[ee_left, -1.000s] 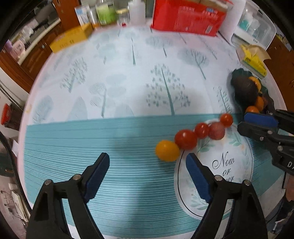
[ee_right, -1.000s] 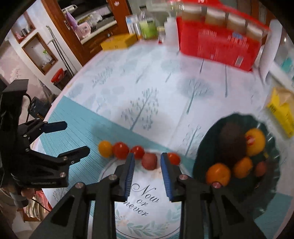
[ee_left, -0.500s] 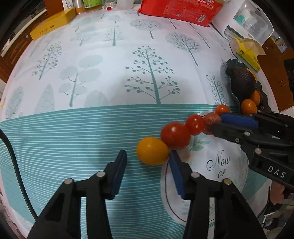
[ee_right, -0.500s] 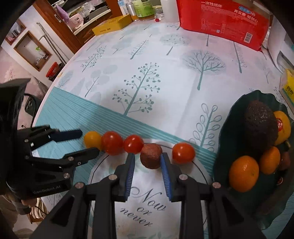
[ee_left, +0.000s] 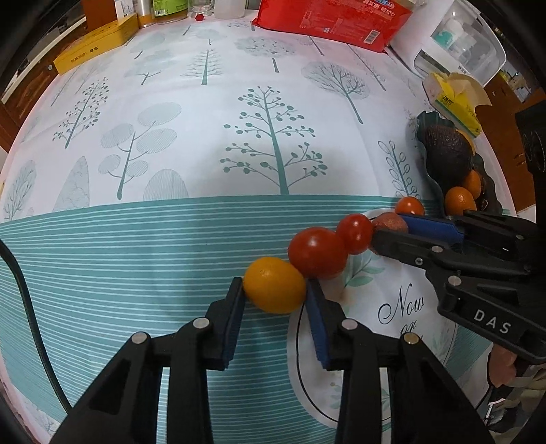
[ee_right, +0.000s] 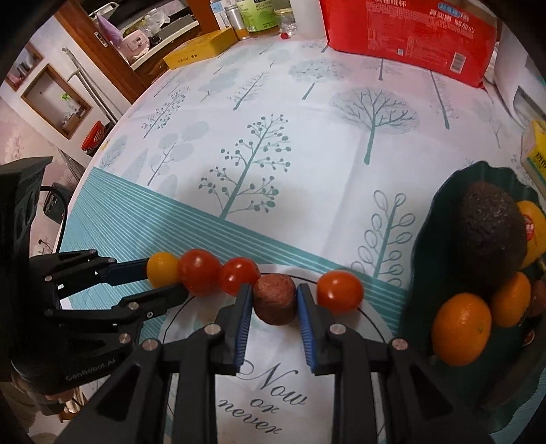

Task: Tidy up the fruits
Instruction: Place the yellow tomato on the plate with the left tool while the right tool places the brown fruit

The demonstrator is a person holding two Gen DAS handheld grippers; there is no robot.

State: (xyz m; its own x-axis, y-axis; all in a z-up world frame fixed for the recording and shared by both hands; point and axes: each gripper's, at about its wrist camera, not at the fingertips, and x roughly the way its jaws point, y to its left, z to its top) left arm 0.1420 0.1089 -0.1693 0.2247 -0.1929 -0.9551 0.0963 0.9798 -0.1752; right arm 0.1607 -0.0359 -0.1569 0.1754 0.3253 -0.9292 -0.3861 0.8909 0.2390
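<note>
Several small fruits lie in a row on the tablecloth. My left gripper [ee_left: 274, 288] is shut on the yellow-orange fruit [ee_left: 274, 285] at the row's left end; it also shows in the right wrist view [ee_right: 163, 269]. My right gripper [ee_right: 274, 299] is shut on the brown round fruit [ee_right: 274, 297], seen too in the left wrist view [ee_left: 389, 222]. Two red tomatoes [ee_right: 199, 271] [ee_right: 239, 275] lie between the two, and another tomato [ee_right: 339, 292] lies to the right. A dark green plate [ee_right: 426, 246] at right holds an avocado [ee_right: 491, 235] and oranges [ee_right: 460, 334].
A red package [ee_right: 406, 34], yellow box [ee_right: 201, 51], bottles [ee_right: 256, 17] and a white container [ee_left: 457, 44] stand along the table's far edge. A yellow tissue pack [ee_left: 454, 99] lies beyond the plate. A black cable [ee_left: 27, 307] runs at the left.
Both grippers have moved forward and closed: the left around the yellow-orange fruit, the right around the brown fruit.
</note>
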